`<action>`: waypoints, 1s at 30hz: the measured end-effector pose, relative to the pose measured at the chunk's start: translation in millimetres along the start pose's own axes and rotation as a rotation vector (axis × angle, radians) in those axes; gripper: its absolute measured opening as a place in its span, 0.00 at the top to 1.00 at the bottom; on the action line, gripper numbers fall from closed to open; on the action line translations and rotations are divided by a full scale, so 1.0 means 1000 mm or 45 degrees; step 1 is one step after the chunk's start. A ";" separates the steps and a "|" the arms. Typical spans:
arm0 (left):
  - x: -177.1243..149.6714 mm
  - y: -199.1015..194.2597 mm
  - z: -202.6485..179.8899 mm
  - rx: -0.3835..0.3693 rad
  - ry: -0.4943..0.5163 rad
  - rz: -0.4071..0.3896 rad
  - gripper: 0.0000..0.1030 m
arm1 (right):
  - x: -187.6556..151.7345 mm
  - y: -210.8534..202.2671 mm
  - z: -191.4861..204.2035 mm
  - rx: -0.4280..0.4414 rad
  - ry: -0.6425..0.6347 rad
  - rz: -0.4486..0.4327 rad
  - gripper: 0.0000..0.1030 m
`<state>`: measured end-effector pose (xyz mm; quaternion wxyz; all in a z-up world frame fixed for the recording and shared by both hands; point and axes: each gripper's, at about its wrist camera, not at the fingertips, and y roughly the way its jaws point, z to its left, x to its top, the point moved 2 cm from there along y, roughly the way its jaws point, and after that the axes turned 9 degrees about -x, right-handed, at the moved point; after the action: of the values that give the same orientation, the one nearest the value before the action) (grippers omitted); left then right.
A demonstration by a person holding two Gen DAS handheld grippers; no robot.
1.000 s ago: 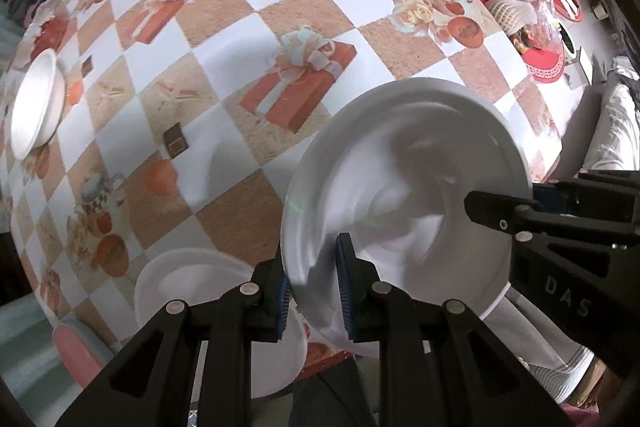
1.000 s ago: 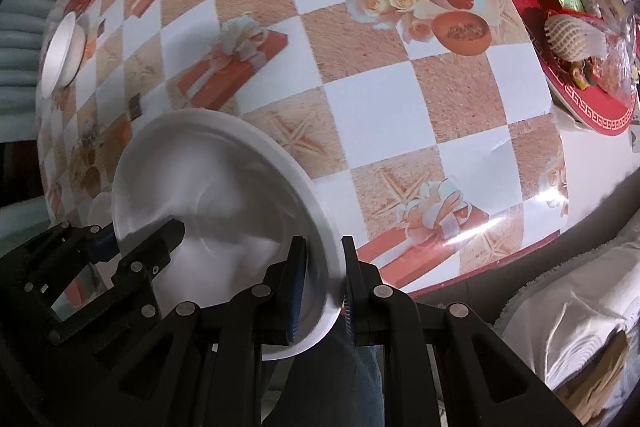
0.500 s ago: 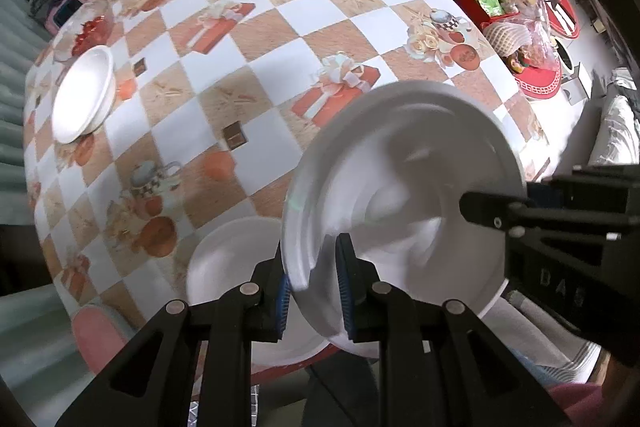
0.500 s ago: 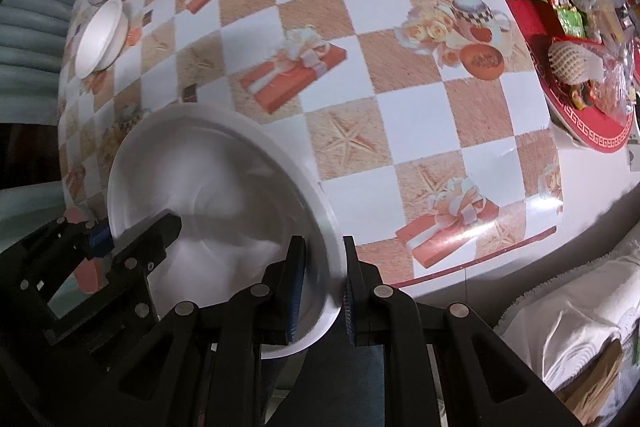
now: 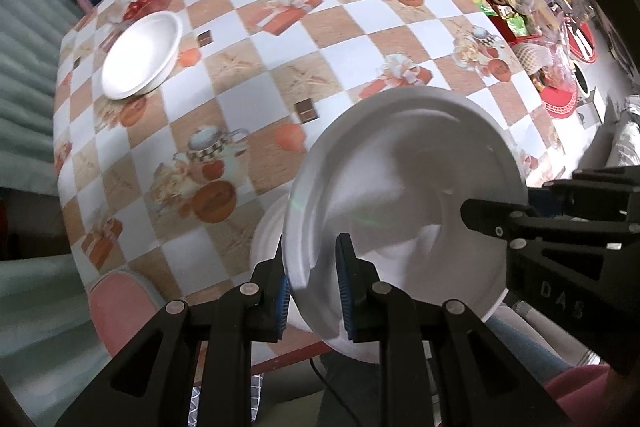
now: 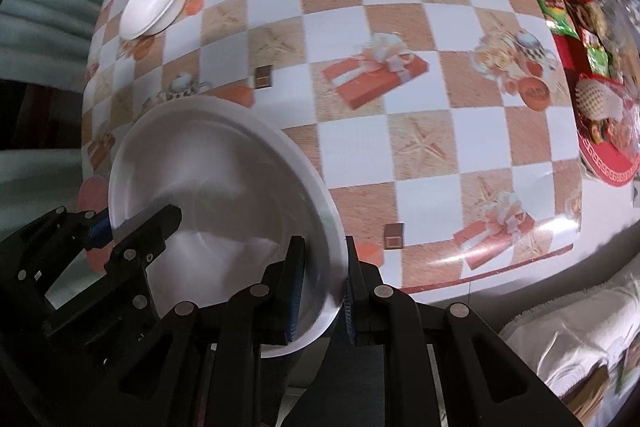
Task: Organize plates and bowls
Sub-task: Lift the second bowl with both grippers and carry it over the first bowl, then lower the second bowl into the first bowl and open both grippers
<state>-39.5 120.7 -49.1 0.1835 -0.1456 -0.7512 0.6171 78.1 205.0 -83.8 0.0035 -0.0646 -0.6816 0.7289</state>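
Lifted higher since a second ago: the white plate (image 5: 404, 195) rides up and off the table between my two grippers, and more of the checked tablecloth (image 5: 280, 75) now shows past it.

My left gripper (image 5: 312, 283) pinches one rim of the plate and my right gripper (image 6: 322, 287) pinches the opposite rim, both pairs of pads pressed onto the thin edge, so the plate hangs tilted above the near edge of the table. Just below the plate a second white dish (image 5: 268, 239) sits on the cloth, and far beyond the plate a white bowl (image 5: 140, 55) rests near the table's far left side. My worry: with such shallow rim grips, any uneven pull between my hands could twist the plate free or bend it; lowering blind, it could land askew on the dish beneath and slide off the table edge.
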 end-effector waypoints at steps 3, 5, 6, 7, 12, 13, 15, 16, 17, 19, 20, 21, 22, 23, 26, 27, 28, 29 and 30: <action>-0.005 -0.002 0.009 0.008 -0.016 -0.005 0.78 | 0.002 -0.001 0.011 0.001 -0.023 -0.003 0.82; -0.009 -0.004 0.016 0.013 -0.027 -0.003 0.78 | 0.002 -0.001 0.019 0.000 -0.046 -0.002 0.82; -0.010 -0.004 0.018 0.015 -0.031 -0.003 0.78 | 0.002 0.000 0.023 -0.001 -0.059 -0.001 0.82; -0.012 -0.003 0.021 0.015 -0.038 -0.001 0.78 | 0.002 0.001 0.027 -0.001 -0.071 0.002 0.82; -0.021 -0.001 0.033 0.017 -0.068 0.018 0.78 | -0.002 0.007 0.042 -0.005 -0.113 0.023 0.81; -0.022 -0.001 0.034 0.016 -0.071 0.020 0.78 | -0.002 0.008 0.044 -0.004 -0.116 0.026 0.81; -0.025 -0.001 0.037 0.016 -0.074 0.022 0.78 | -0.002 0.009 0.047 -0.002 -0.119 0.032 0.81; -0.026 -0.001 0.038 0.017 -0.075 0.023 0.78 | -0.003 0.009 0.049 -0.002 -0.122 0.033 0.81; -0.027 0.000 0.040 0.019 -0.076 0.025 0.78 | -0.003 0.010 0.051 -0.003 -0.126 0.036 0.81; -0.029 0.001 0.042 0.022 -0.078 0.030 0.78 | -0.004 0.011 0.054 -0.002 -0.132 0.039 0.81; -0.030 0.001 0.043 0.024 -0.079 0.032 0.78 | -0.005 0.012 0.055 -0.001 -0.135 0.040 0.81; -0.031 0.001 0.044 0.026 -0.079 0.033 0.78 | -0.005 0.013 0.057 0.000 -0.138 0.042 0.81; -0.031 0.002 0.045 0.028 -0.078 0.035 0.78 | -0.005 0.013 0.058 0.000 -0.138 0.042 0.81; -0.032 0.002 0.046 0.029 -0.078 0.037 0.78 | -0.006 0.014 0.059 0.001 -0.139 0.044 0.81; -0.034 0.003 0.048 0.033 -0.074 0.044 0.78 | -0.007 0.016 0.062 0.005 -0.138 0.048 0.81; -0.035 0.004 0.048 0.035 -0.073 0.046 0.78 | -0.007 0.017 0.063 0.006 -0.137 0.051 0.81; -0.035 0.004 0.048 0.037 -0.072 0.048 0.78 | -0.007 0.018 0.064 0.008 -0.135 0.053 0.81; -0.036 0.005 0.049 0.038 -0.071 0.051 0.78 | -0.007 0.019 0.064 0.009 -0.132 0.055 0.81; -0.037 0.006 0.049 0.038 -0.073 0.053 0.78 | -0.007 0.020 0.065 0.009 -0.131 0.057 0.81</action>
<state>-29.2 62.5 -66.4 0.1511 -0.1408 -0.7437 0.6358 80.3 138.5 -98.7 -0.0476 -0.0424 -0.6766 0.7336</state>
